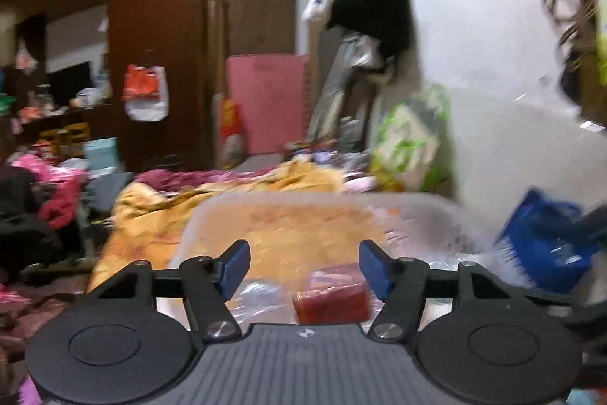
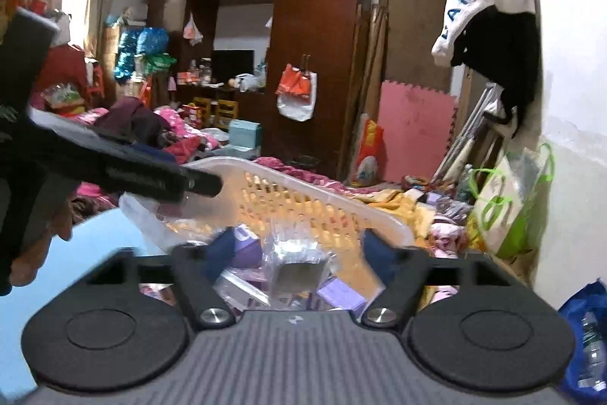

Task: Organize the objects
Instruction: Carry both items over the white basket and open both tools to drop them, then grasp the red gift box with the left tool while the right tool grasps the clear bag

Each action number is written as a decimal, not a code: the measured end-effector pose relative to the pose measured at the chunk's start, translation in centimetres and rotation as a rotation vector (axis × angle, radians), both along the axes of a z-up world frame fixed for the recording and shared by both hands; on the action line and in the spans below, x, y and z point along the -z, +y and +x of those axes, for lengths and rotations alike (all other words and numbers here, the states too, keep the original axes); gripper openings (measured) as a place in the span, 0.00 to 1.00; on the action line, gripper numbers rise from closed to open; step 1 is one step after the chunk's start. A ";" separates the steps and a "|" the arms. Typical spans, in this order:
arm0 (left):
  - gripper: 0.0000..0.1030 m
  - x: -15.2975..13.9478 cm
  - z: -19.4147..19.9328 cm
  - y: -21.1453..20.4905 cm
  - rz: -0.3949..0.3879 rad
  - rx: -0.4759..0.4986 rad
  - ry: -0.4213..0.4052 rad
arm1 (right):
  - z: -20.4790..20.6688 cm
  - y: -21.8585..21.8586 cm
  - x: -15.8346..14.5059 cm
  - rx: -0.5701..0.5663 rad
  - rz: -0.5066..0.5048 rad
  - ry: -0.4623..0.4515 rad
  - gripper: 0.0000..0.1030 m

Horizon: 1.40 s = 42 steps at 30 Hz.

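Translucent white plastic forms the perforated basket point(image 2: 303, 192) on the bed, already holding a red wrapped block point(image 1: 332, 302) and a clear-wrapped silvery box point(image 2: 297, 264). The left gripper point(image 1: 303, 268) and the right gripper point(image 2: 296, 253) both hang over it with jaws wide, gripping nothing. Judged from this, each should clear the rim before seeking the next item on the yellow blanket point(image 1: 151, 211).

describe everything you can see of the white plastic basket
The white plastic basket is translucent, with a smooth rolled rim and walls pierced by rows of small slots. It sits tilted in the right wrist view, on the cluttered bed by the yellow blanket. Inside lie purple packets and a clear-wrapped box. Neither gripper touches it.
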<state>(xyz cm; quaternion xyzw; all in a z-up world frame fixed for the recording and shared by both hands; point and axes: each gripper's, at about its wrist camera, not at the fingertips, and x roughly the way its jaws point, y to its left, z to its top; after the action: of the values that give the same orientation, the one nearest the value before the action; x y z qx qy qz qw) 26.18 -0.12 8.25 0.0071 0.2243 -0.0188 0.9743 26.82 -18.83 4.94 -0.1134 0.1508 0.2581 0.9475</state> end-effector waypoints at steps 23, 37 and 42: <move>0.82 10.0 -11.0 4.5 -0.028 0.064 0.008 | -8.3 -2.9 11.3 -0.236 0.090 0.223 0.62; 0.79 10.5 -11.1 2.4 -0.059 0.093 0.036 | -8.9 -3.2 12.2 -0.208 0.102 0.265 0.35; 0.79 10.7 -11.7 1.5 -0.027 0.068 0.051 | -8.6 -2.9 12.3 -0.205 0.083 0.271 0.35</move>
<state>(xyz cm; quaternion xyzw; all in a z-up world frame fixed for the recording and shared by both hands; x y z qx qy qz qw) 14.50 1.35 -2.43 0.0011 0.2485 -0.0552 0.9671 18.19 -21.76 -7.35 -0.0529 0.2541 0.3722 0.8911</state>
